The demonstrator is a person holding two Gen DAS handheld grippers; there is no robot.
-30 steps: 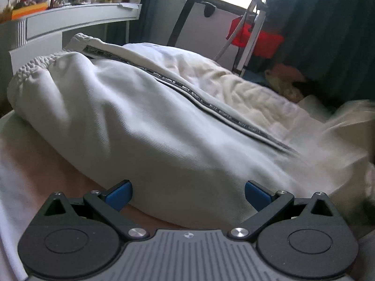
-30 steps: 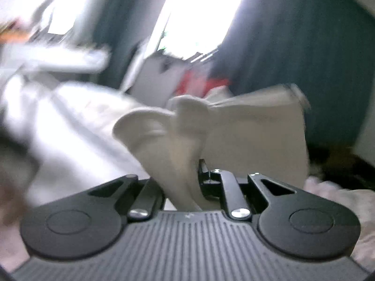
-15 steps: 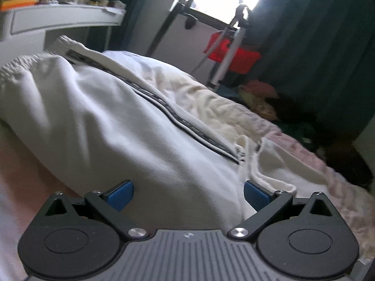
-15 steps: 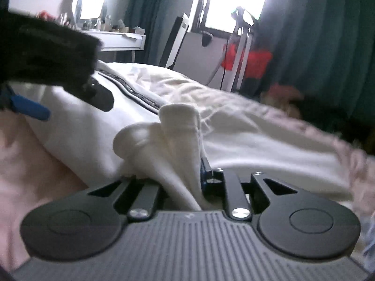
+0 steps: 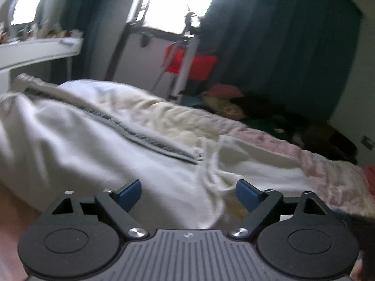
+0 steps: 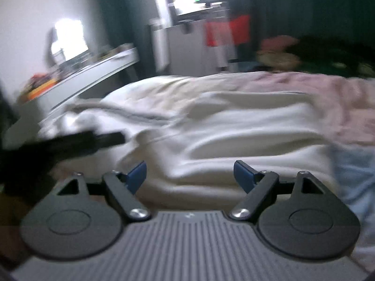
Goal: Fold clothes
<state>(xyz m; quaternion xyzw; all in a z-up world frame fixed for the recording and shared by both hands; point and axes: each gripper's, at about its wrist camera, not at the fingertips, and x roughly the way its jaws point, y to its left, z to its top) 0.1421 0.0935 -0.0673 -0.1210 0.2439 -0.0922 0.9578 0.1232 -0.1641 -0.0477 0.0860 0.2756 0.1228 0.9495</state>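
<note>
Released — white trousers lie free; right claw just spread wide; left claw apart, narrowing.

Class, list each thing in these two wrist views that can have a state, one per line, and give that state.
White trousers with a dark side stripe: lying on the bed, partly folded, held by neither gripper.
Left gripper: open, jaws have just been closing slightly, nothing clamped.
Right gripper: open, jaws have just been opening, cloth released.
Dark green curtains: drawn aside from the bright window.
</note>
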